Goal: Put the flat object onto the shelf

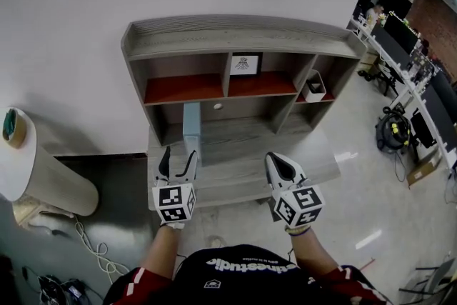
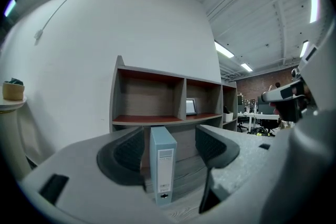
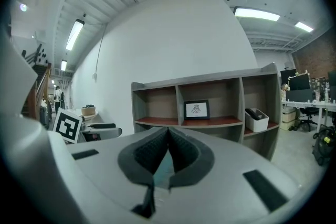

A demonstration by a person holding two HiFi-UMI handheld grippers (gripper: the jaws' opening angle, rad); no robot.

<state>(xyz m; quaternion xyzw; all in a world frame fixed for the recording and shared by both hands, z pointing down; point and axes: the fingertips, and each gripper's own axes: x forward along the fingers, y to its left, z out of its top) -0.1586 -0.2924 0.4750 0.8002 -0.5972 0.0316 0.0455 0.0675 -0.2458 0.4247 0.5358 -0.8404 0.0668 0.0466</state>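
A person faces a grey wooden shelf unit (image 1: 243, 36) with red-brown boards, set against a white wall. The flat object, a slim light blue ring binder (image 1: 191, 131), stands upright on the unit's low grey ledge under the left board, spine toward the person. The left gripper (image 1: 178, 157) points at it, jaws wide apart and gripping nothing. The binder is framed between them with a gap each side, probably lined up for a grab. The right gripper (image 1: 280, 166), jaws pressed together and empty, hangs to the right, apparently kept clear
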